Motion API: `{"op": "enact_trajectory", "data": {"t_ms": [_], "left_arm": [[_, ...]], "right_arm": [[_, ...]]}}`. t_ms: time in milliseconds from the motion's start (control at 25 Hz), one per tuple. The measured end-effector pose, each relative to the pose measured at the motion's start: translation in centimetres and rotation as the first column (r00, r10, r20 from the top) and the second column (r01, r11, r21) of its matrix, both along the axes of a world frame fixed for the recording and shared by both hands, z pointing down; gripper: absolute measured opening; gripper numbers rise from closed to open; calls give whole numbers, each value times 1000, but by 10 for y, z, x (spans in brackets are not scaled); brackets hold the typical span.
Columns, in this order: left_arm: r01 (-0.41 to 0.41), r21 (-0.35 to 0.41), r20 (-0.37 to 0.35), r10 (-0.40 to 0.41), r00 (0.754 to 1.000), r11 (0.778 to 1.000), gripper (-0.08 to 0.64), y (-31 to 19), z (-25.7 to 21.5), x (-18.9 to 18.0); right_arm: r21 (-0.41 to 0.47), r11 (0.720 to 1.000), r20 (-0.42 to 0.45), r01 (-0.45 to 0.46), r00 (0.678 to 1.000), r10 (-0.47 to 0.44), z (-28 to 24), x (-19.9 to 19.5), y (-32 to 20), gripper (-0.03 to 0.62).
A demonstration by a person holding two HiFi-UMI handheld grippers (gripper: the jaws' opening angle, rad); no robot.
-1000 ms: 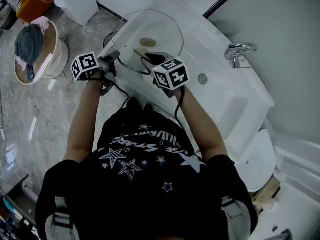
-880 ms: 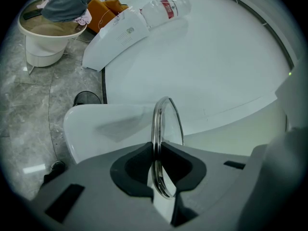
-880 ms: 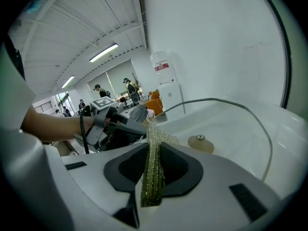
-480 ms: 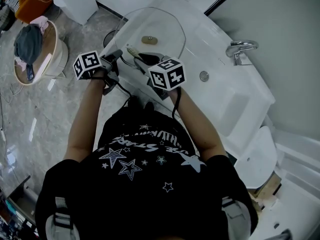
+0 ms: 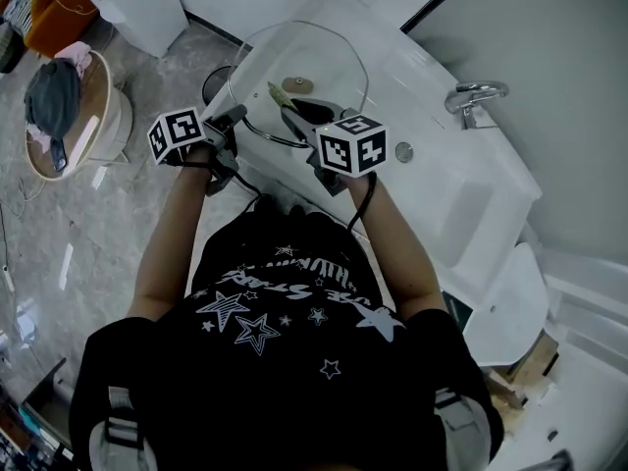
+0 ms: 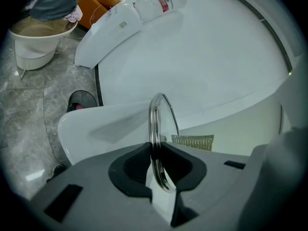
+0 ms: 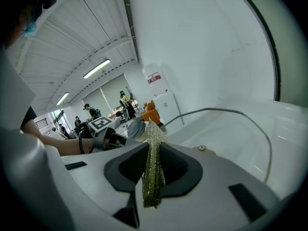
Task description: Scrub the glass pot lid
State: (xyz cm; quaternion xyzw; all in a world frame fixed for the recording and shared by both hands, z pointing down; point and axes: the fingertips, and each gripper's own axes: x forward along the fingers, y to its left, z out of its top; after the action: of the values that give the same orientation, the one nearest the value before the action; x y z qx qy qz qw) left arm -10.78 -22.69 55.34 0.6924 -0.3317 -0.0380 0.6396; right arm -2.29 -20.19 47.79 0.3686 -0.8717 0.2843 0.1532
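The round glass pot lid (image 5: 324, 57) stands tilted over the white bathtub, its knob (image 5: 297, 85) facing me. My left gripper (image 5: 235, 119) is shut on the lid's metal rim (image 6: 155, 121), which runs edge-on between the pads in the left gripper view. A gold mesh scouring cloth (image 7: 154, 162) is folded and pinched upright in my right gripper (image 7: 153, 170), which is shut on it. In the head view that gripper (image 5: 294, 116) holds the cloth (image 5: 277, 94) against the lid near the knob. The right gripper view shows the lid's rim (image 7: 226, 110) curving ahead.
The white bathtub (image 5: 442, 204) fills the right side, with a chrome faucet (image 5: 471, 98) and an overflow knob (image 5: 403, 151). A round basket of clothes (image 5: 69, 106) stands on the marble floor to the left. A water bottle (image 6: 159, 1) lies on a far ledge.
My right gripper with the cloth slid left across the lid, then back to the right. The left gripper kept its hold on the rim.
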Motion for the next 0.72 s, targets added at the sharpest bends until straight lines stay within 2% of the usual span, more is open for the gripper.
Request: {"op": "enact_trajectory", "data": {"t_ms": [360, 600, 720], "left_arm": [[-57, 56, 32, 55, 998, 997, 66, 0, -4, 3], [-51, 76, 36, 48, 998, 996, 105, 5, -8, 4], [-22, 88, 42, 18, 999, 996, 122, 6, -11, 0]], "right_arm": [[21, 997, 24, -68, 997, 68, -5, 13, -11, 72], [29, 998, 44, -49, 998, 48, -14, 15, -8, 72], [35, 999, 56, -37, 998, 35, -19, 17, -9, 72]]}}
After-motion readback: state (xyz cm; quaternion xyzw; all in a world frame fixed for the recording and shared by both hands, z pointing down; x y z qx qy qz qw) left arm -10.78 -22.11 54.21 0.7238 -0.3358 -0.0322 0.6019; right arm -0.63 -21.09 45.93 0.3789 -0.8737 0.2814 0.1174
